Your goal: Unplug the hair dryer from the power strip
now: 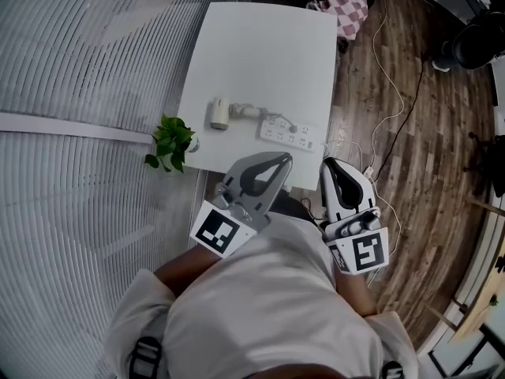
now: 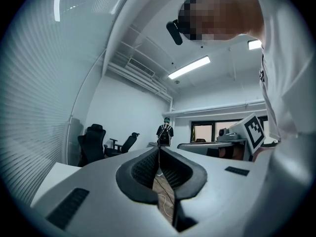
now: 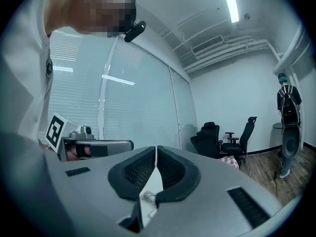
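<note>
The table (image 1: 260, 46) and power strip (image 1: 287, 133) were plain white, and the hair dryer (image 1: 219, 114) was cream. The plant (image 1: 170, 143) at the table's near left corner had green leaves. The floor (image 1: 426, 133) was brown wood-grain planks. The left gripper (image 1: 280, 158) and right gripper (image 1: 331, 164) were pale grey with black pads and black-and-white square markers.

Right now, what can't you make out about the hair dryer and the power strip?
- Head view: whether the hair dryer is plugged into the power strip, and at which socket; too small.
- Left gripper view: neither shows; the left gripper fills the lower frame.
- Right gripper view: likewise, behind the right gripper.
</note>
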Demonstrator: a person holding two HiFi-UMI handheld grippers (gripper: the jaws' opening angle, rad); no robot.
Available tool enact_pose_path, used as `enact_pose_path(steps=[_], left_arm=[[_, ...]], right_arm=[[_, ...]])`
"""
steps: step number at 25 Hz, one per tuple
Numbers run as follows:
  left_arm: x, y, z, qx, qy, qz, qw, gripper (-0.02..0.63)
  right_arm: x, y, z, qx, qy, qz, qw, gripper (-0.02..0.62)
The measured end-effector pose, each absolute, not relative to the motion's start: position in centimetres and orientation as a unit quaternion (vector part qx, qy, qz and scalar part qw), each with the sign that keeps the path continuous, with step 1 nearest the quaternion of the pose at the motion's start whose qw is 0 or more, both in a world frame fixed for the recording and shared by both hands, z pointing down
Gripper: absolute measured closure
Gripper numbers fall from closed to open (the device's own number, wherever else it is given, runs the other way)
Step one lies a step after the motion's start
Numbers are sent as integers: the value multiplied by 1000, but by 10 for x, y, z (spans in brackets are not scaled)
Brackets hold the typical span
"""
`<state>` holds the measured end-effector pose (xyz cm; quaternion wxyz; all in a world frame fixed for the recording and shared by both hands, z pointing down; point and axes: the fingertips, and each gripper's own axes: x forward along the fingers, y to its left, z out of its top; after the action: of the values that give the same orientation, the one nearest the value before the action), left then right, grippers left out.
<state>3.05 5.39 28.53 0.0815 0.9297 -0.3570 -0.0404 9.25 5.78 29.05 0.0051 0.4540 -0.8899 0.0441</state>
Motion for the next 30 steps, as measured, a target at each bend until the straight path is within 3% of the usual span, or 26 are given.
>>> enact_pose_path(steps=[16,30], left_arm=[[58,9,303,921,-382,-9,75,571],[45,-9,325,934,-352,21,50,571]], right_arm=[[116,12,306,426,-903,46,20,561],[90,-7,322,426,-902,35,56,560]])
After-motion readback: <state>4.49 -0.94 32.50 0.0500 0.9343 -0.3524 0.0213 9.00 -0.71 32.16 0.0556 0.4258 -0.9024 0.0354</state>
